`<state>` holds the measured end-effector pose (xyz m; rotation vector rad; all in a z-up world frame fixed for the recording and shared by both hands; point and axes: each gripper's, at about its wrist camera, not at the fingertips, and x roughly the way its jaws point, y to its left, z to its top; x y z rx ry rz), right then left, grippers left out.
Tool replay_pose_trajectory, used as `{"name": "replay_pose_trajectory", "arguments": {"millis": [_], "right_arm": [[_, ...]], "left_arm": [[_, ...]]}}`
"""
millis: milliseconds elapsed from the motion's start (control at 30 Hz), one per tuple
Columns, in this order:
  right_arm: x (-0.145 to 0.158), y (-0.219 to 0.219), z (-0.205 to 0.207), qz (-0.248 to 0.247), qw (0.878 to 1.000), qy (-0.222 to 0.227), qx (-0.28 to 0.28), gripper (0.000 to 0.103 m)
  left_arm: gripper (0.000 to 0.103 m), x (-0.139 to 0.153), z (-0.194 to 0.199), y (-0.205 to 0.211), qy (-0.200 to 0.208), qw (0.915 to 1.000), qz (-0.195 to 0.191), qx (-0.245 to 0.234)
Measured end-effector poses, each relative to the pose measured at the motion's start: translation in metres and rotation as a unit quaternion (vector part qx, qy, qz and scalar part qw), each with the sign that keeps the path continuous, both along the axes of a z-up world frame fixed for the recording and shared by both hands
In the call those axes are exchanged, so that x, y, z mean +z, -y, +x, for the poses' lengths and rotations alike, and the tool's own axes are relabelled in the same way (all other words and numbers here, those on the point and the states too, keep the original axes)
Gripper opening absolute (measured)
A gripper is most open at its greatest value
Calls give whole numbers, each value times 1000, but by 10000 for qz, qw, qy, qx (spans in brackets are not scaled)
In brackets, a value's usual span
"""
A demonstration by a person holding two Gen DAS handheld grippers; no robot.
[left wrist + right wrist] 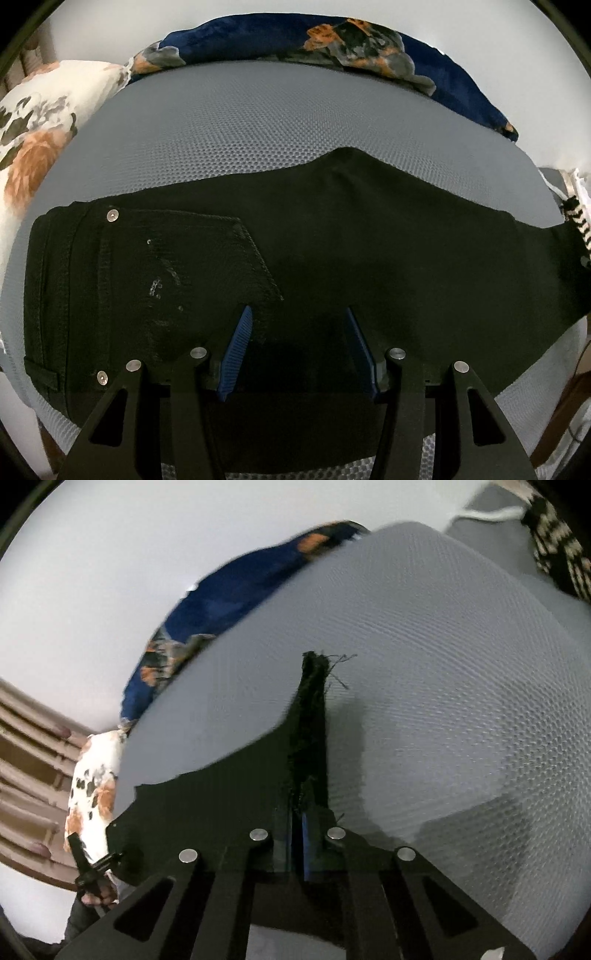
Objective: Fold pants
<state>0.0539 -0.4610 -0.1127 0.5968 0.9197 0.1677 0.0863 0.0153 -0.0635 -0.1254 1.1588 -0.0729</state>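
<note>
Left gripper [298, 314] spread wide over black pants [332, 236] on grey mattress [258, 122]; right gripper [297, 812] pinching pants hem [314, 701].

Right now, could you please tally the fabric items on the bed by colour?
Black pants: 1
Navy floral pillow: 1
White floral pillow: 1
Black-and-white patterned cloth: 1
Total: 4

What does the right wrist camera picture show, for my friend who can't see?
The right gripper is shut on the frayed hem of the black pants, lifting that end above a gray mesh mattress. A blue flowered pillow and a white flowered pillow lie at the mattress's far edge.
</note>
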Motion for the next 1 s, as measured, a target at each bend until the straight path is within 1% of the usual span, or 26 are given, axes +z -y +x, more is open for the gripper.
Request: {"name": "replay_pose_trajectory", "arguments": {"millis": [67, 267, 400, 467, 667, 767, 833, 1000], "right_arm": [[13, -22, 1, -50, 9999, 52, 91, 5], [36, -88, 14, -168, 9992, 95, 360, 5], [39, -129, 26, -239, 9981, 68, 565, 5], [37, -152, 35, -178, 9976, 23, 676, 5], [26, -219, 63, -199, 9932, -69, 1143, 5], [10, -258, 77, -194, 9899, -232, 1387, 5], [-3, -286, 85, -292, 9864, -341, 1583, 5], [-32, -342, 93, -414, 9771, -556, 2010, 5]], "left_arm": [[53, 2, -1, -3, 41, 10000, -49, -9], [53, 6, -7, -12, 180, 9997, -159, -79], [54, 3, -14, -25, 250, 9994, -243, -65], [54, 2, -17, -32, 259, 9992, -316, -29], [55, 1, -26, -52, 365, 9983, -463, -9], [55, 3, -29, -62, 407, 9972, -625, 35], [55, 6, -30, -68, 452, 9966, -688, 50], [55, 13, -32, -82, 559, 9947, -857, 101]]}}
